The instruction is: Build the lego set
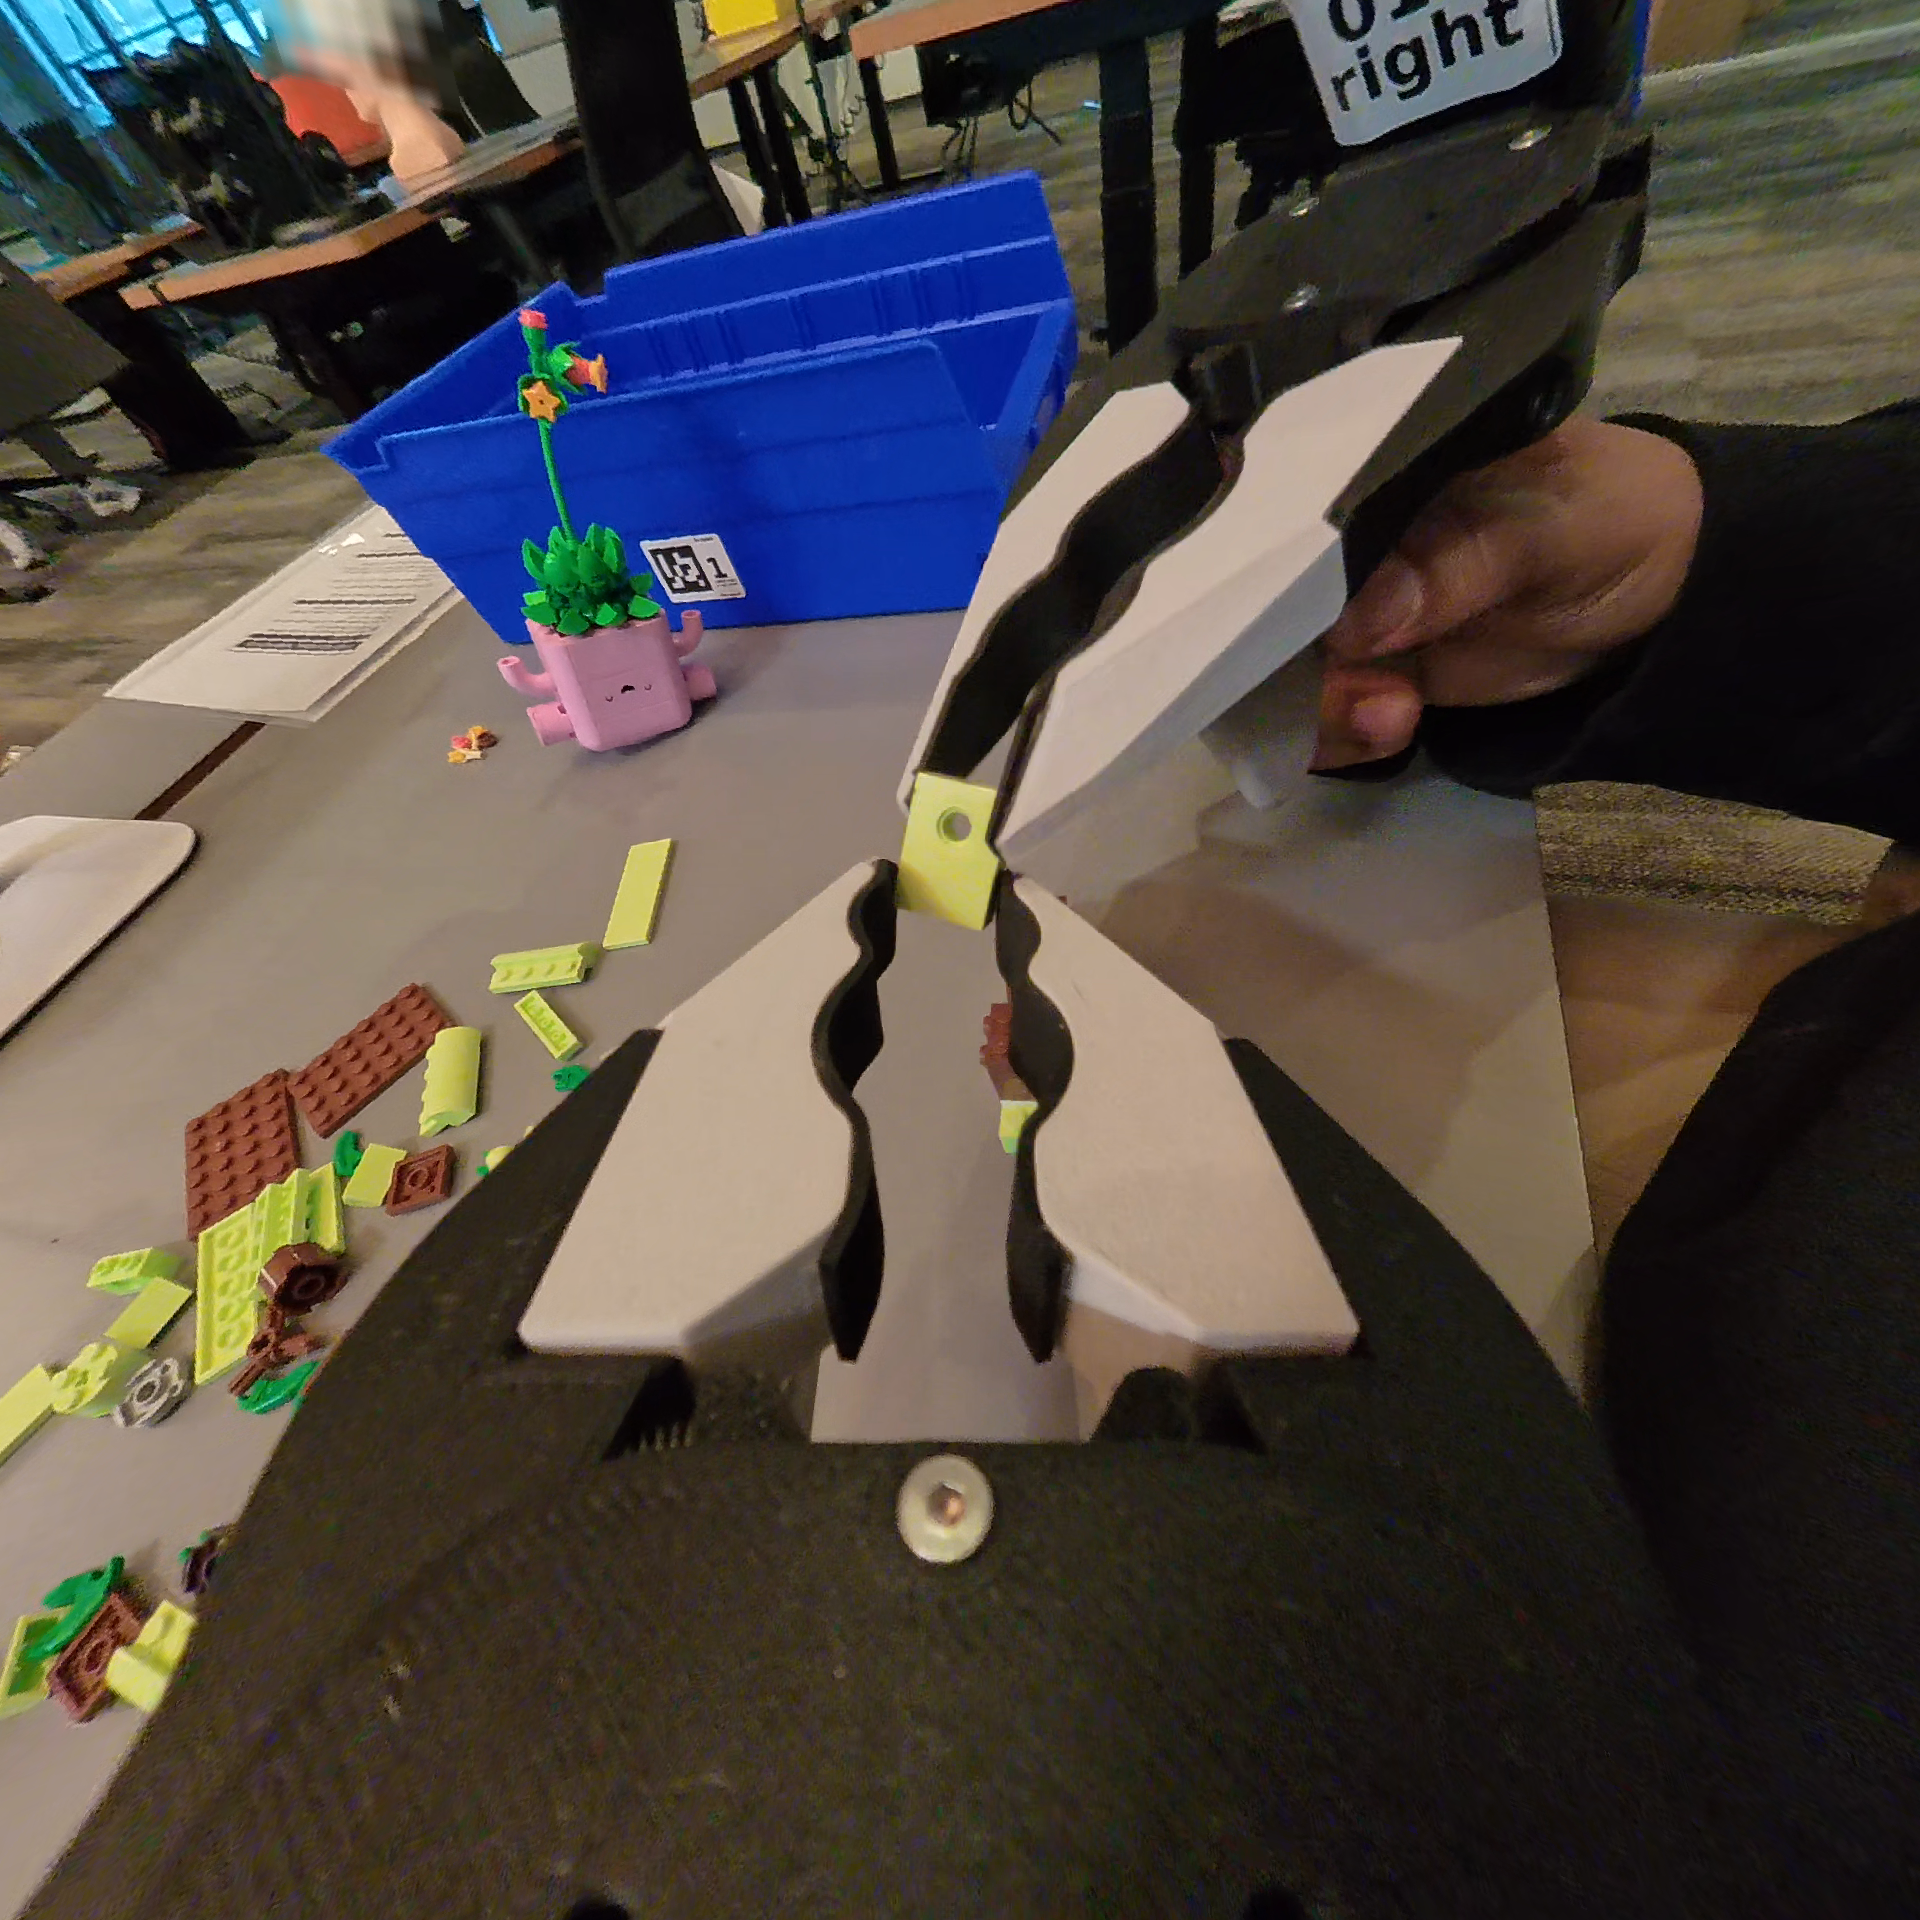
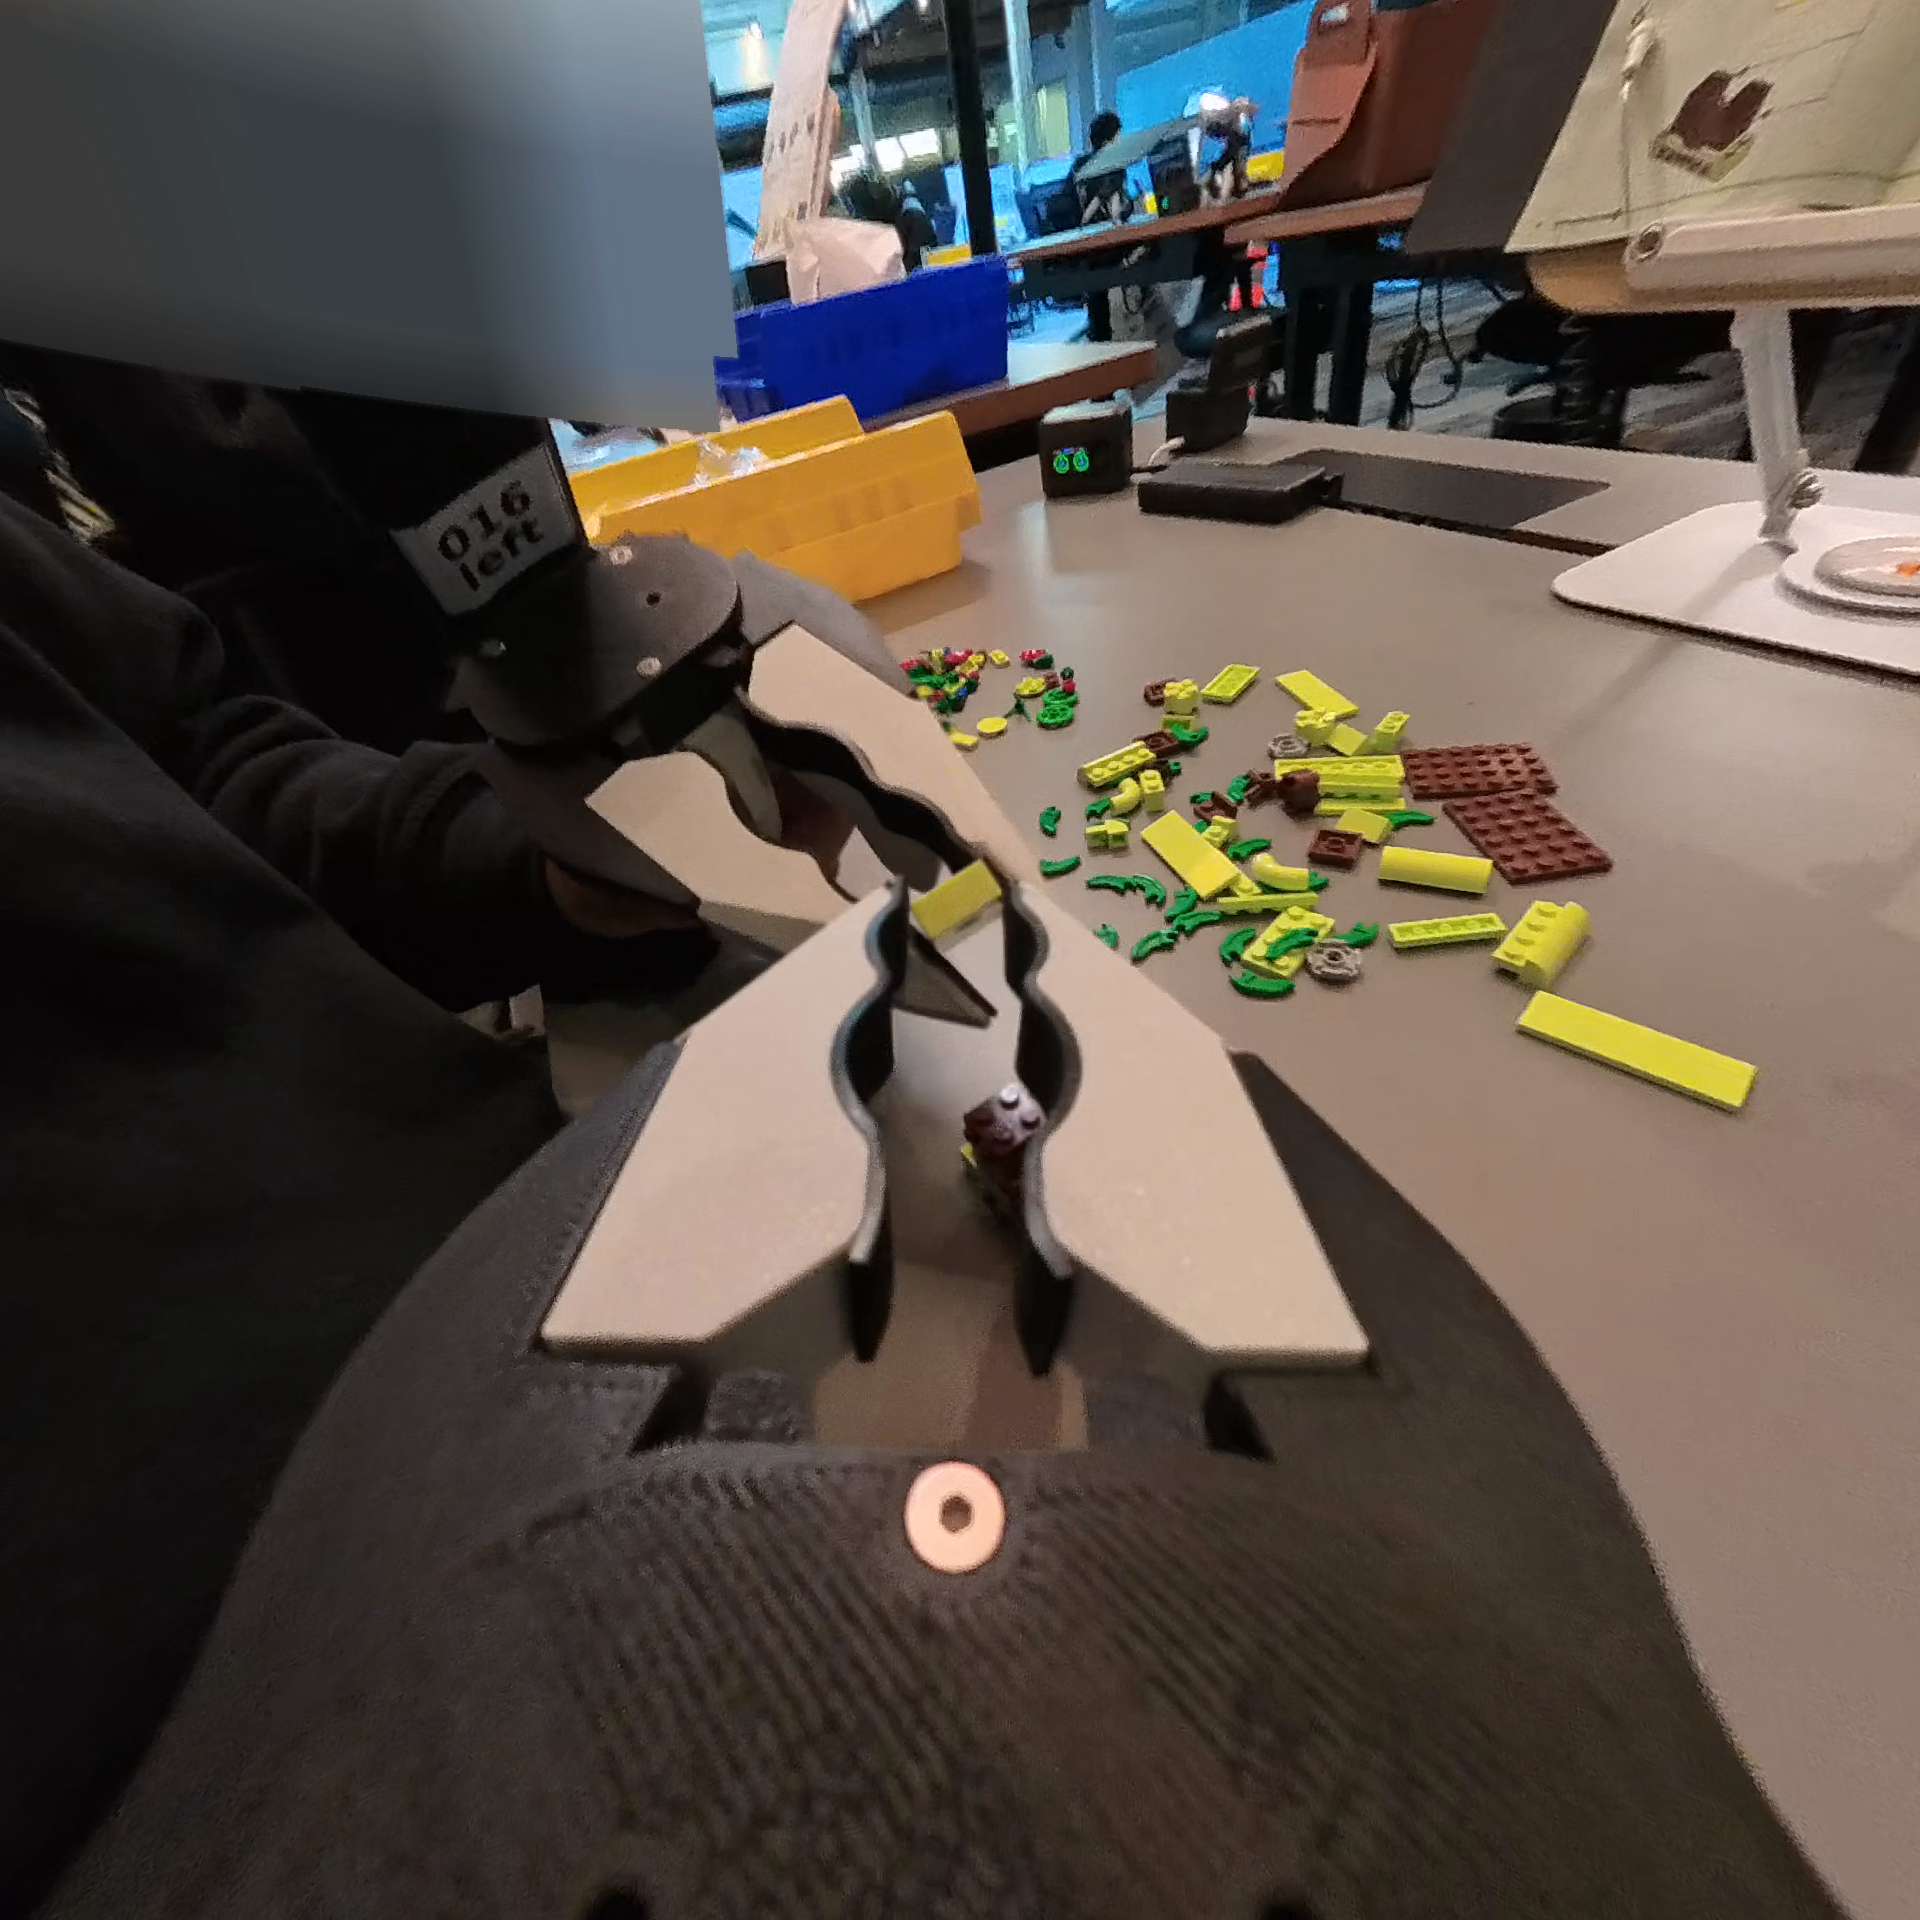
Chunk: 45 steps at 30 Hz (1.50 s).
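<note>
left gripper: narrow, at one lime plate | right gripper: pinching that plate | brown plates: two

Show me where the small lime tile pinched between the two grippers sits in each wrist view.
Left wrist view: the lime tile is at centre, just above the left gripper's fingers, hanging from the right gripper's tips.
Right wrist view: it is just above centre, between the right gripper's fingers, the left gripper coming in from the left.
Shared landmark: the two brown plates lying on the table.
</note>
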Each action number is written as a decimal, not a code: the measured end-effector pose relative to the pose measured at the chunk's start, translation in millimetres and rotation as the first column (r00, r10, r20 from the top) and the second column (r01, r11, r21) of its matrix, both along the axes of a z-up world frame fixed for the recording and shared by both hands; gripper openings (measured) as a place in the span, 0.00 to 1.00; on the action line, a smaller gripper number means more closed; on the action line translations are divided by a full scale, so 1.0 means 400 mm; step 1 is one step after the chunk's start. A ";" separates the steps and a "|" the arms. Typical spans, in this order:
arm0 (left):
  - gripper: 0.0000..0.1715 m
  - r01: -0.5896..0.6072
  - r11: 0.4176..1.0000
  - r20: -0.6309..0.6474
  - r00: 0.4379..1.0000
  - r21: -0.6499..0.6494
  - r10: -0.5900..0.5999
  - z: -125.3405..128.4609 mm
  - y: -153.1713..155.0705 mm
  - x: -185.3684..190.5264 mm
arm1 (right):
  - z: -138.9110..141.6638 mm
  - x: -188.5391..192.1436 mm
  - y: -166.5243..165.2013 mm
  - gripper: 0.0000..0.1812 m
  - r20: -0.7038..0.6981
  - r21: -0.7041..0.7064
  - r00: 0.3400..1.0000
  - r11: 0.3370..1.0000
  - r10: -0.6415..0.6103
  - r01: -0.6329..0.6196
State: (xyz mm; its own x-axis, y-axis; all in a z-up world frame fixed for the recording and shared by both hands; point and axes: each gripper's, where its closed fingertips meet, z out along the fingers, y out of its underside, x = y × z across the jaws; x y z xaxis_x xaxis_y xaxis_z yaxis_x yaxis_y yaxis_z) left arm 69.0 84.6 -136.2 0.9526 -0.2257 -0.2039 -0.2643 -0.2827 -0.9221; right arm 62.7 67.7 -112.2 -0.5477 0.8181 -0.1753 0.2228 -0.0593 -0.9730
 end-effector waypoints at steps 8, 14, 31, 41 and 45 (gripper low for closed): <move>0.10 -0.022 1.000 -0.056 0.998 0.010 0.023 -0.002 0.001 -0.004 | 0.003 -0.001 0.007 0.08 0.049 -0.120 0.998 0.992 0.030 -0.024; 0.10 0.002 1.000 0.031 1.000 0.005 -0.002 0.005 -0.004 -0.006 | 0.009 -0.010 0.016 0.09 0.071 -0.216 0.997 0.976 0.026 -0.010; 0.09 0.200 0.978 0.775 0.626 -0.055 -0.084 0.074 -0.013 0.045 | 0.028 0.011 -0.010 0.28 -0.544 0.529 0.838 0.759 -0.041 0.380; 0.09 0.266 0.962 0.796 0.594 -0.055 -0.118 0.089 -0.020 0.109 | 0.052 0.024 -0.020 0.17 -0.549 0.465 0.836 0.820 -0.030 0.335; 0.09 0.284 0.957 0.788 0.601 -0.056 -0.132 0.092 -0.024 0.116 | 0.057 0.030 -0.025 0.16 -0.550 0.437 0.835 0.845 -0.020 0.308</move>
